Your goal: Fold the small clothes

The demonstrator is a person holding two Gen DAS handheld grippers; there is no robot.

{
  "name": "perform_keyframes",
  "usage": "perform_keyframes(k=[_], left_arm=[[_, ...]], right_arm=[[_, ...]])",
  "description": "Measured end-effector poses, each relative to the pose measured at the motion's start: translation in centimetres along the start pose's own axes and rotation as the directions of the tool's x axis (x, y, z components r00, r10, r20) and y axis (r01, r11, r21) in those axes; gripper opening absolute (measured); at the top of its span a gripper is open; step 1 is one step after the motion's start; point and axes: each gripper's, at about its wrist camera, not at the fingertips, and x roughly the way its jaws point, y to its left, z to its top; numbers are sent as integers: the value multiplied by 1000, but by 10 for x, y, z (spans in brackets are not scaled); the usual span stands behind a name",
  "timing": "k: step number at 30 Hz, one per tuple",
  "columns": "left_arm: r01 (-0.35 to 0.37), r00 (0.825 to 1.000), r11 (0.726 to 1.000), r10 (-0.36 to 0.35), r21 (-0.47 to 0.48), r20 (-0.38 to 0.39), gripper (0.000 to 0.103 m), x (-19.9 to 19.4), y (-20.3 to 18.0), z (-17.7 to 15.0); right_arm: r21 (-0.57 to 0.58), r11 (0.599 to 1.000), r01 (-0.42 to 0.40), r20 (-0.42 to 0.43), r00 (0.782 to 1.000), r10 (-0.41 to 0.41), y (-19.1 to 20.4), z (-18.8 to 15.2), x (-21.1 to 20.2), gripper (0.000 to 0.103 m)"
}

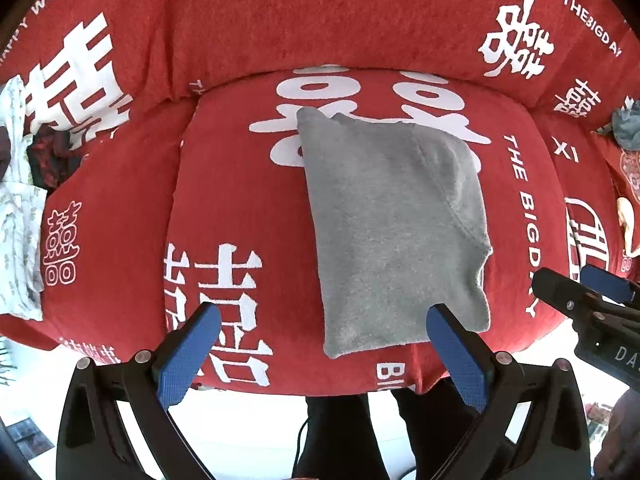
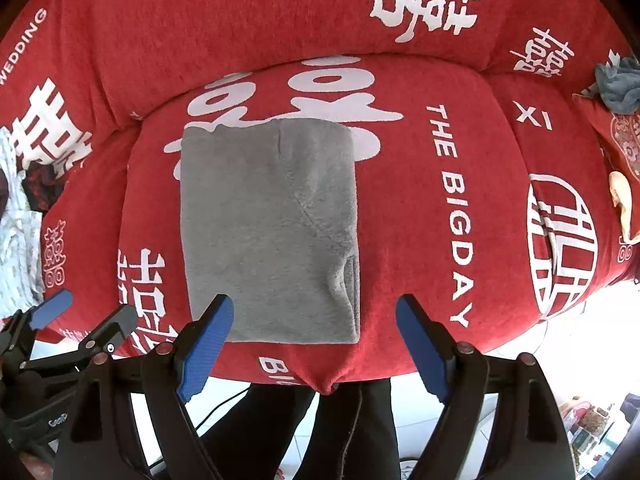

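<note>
A grey fleece garment (image 1: 392,224) lies folded into a flat rectangle on the red sofa seat (image 1: 240,200). It also shows in the right wrist view (image 2: 268,220). My left gripper (image 1: 322,320) is open and empty, above the seat's front edge, near the garment's near edge. My right gripper (image 2: 314,312) is open and empty, hovering over the garment's near right corner. The right gripper shows at the right edge of the left wrist view (image 1: 576,280). The left gripper shows at the lower left of the right wrist view (image 2: 92,312).
A pile of white patterned and dark clothes (image 1: 20,200) lies at the seat's left end. A crumpled grey-blue cloth (image 2: 618,84) and a red cushion (image 2: 624,140) sit at the right end. The sofa back (image 1: 320,12) rises behind. White floor lies below the seat front.
</note>
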Motion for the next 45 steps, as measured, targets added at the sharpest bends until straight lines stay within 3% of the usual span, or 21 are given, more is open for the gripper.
perform_keyframes(k=[20,45], left_arm=[[25,999,1000,-26,-10,-38,103,6,0,5],[-2,999,1000,1,-22,-45,103,8,7,5]], right_arm=[[-38,999,29,-4,1000,-29,11,3,1,86],[-29,999,36,-10,999,-37,9,1,2,86]])
